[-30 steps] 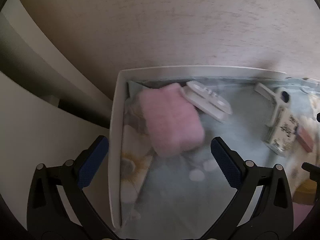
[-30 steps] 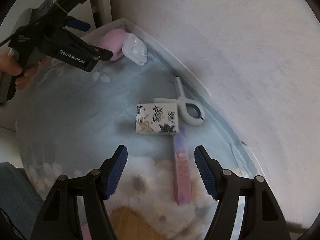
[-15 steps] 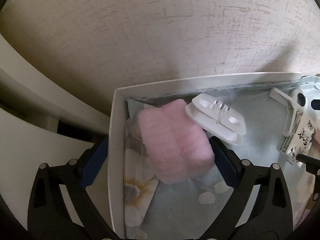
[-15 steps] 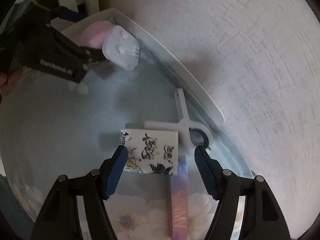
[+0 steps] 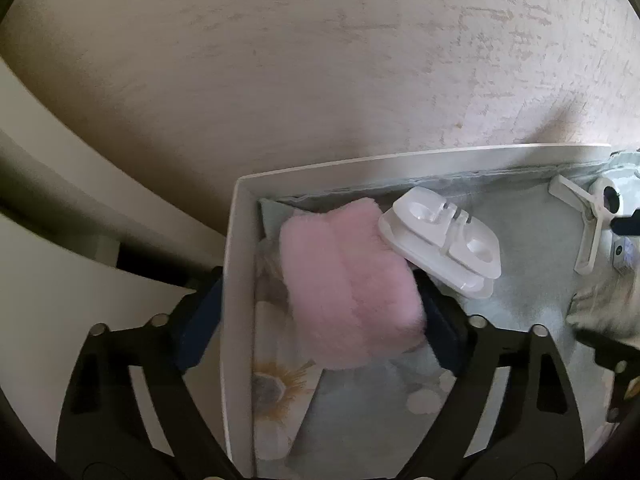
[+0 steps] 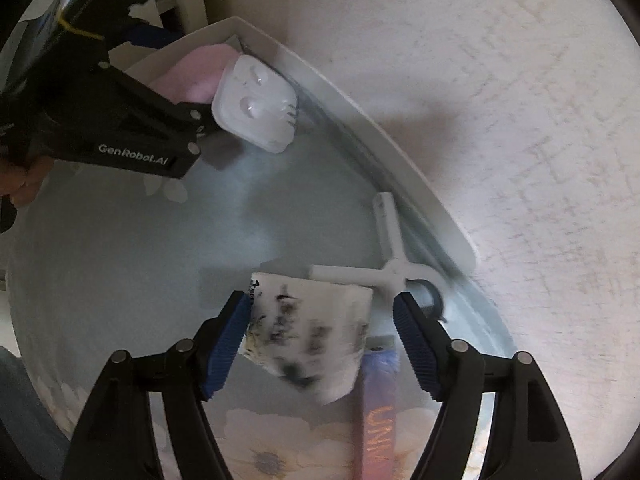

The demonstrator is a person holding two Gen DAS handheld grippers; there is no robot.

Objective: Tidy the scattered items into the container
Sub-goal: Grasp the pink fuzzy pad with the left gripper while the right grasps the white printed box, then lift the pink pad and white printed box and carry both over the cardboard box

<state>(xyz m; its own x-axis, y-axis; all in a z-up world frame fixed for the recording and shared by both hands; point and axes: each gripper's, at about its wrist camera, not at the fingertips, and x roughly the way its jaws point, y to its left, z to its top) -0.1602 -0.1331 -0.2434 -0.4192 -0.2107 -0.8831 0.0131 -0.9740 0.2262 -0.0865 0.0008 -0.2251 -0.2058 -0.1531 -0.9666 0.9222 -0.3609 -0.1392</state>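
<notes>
A fluffy pink pad (image 5: 348, 292) lies in the corner of the white tray (image 5: 400, 160), with a white plastic case (image 5: 440, 252) leaning on it. My left gripper (image 5: 318, 324) is closing. One finger is outside the tray wall and the other is against the pad's right side. The right wrist view shows a white floral box (image 6: 312, 332), blurred and tilted, between the jaws of my right gripper (image 6: 322, 320), which are opening. The left pad touches the box edge and the right pad stands apart from it.
A white cross-shaped part with a ring (image 6: 392, 272) lies by the tray rim (image 6: 360, 120). A pink stick with orange letters (image 6: 376, 420) lies under the box. Pale blue floral cloth (image 6: 120, 260) lines the tray. A textured wall rises behind. A hand (image 6: 20, 184) holds the left gripper (image 6: 132, 128).
The left gripper came down over the pink pad and its jaws narrowed. The right gripper moved forward onto the floral box, which now sits tilted between its jaws.
</notes>
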